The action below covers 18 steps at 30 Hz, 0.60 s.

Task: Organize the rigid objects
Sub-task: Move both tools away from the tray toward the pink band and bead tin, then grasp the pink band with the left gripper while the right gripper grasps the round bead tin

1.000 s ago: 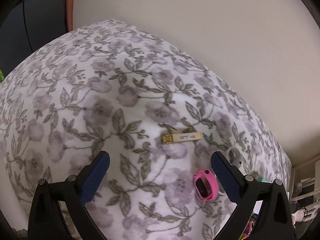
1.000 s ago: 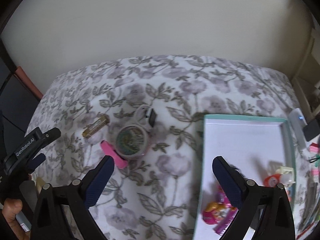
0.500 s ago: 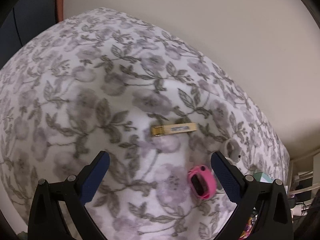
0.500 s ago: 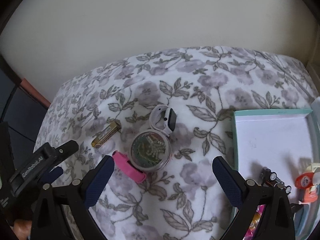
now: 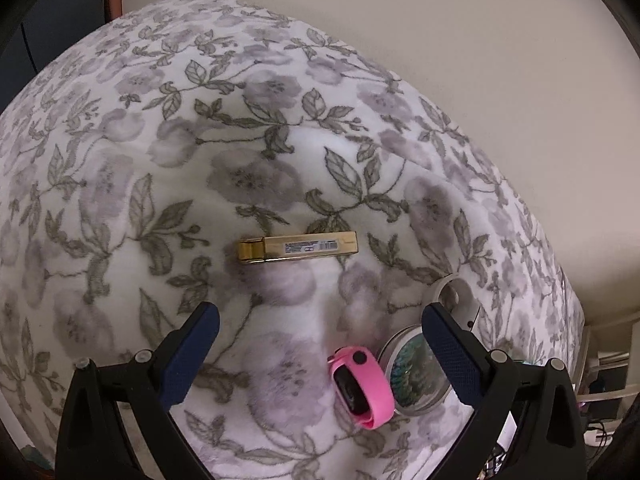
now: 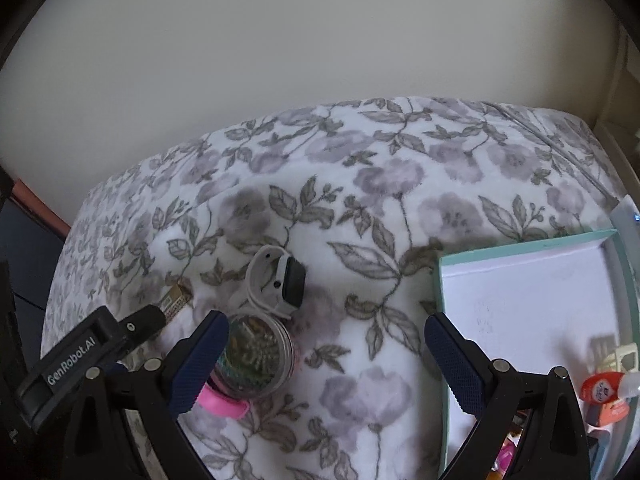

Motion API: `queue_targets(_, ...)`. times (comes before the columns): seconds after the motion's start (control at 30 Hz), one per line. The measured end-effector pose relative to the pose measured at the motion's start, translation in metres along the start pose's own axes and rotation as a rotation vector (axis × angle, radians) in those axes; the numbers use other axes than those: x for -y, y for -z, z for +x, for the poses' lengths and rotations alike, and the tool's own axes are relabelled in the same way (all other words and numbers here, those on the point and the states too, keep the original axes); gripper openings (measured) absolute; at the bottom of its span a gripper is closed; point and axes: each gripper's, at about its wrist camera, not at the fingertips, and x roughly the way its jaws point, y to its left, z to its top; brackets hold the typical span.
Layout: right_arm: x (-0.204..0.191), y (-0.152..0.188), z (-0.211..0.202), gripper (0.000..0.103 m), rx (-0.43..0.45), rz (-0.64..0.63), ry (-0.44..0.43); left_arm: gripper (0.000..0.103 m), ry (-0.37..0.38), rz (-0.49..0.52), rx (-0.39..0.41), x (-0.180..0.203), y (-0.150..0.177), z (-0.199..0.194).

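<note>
**Supervisor:** So, where do things stand, biggest item first?

**Operator:** Underneath everything I have the white blanket with a grey floral print (image 5: 120,184). At its right edge sits the shallow teal-rimmed white box (image 6: 520,248), which I judge to be the collecting tray. It already holds a few small pieces in its near corner, among them an orange-capped glue bottle (image 6: 604,390), so I'd call the sorting partly done.

**Supervisor:** What's left out?

**Operator:** Four things, all clustered well apart from the box: the round clear-lidded tin with glittery contents (image 6: 256,356), the white smartwatch with a dark face (image 6: 280,284) just behind it, the pink plastic wristband (image 5: 360,384) touching the tin's side, and the slim gold metal case with a barcode label (image 5: 298,247) lying alone further left.

**Supervisor:** And your grippers?

**Operator:** My left gripper (image 5: 320,344) is spread wide and empty, hanging short of the gold case. My right gripper (image 6: 326,352) is likewise parted with nothing between its fingers, the tin by its left finger.

**Supervisor:** Do the views differ?

**Operator:** Yes. Only my right camera shows the box and its contents; only my left shows the gold case whole, since my left tool covers most of it from the right.
</note>
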Motion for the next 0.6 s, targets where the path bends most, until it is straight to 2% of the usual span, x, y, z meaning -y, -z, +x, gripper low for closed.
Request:
queue_targets(0.2, -0.001, 0.0, 0.003, 0.1, -0.001, -0.024, 0.023, 0.101, 0.023, -0.022, -0.043, -0.007, 0.001, 0.01)
queue_targets(0.33, 0.007, 0.0, -0.002, 0.1, 0.005, -0.018, 0.036, 0.101, 0.03, 0.006, -0.086, -0.001, 0.008, 0.017)
queue_targets(0.6, 0.029, -0.003, -0.005, 0.1, 0.001, 0.021, 0.038, 0.101, -0.068, 0.091, -0.097, 0.013, 0.019, 0.019)
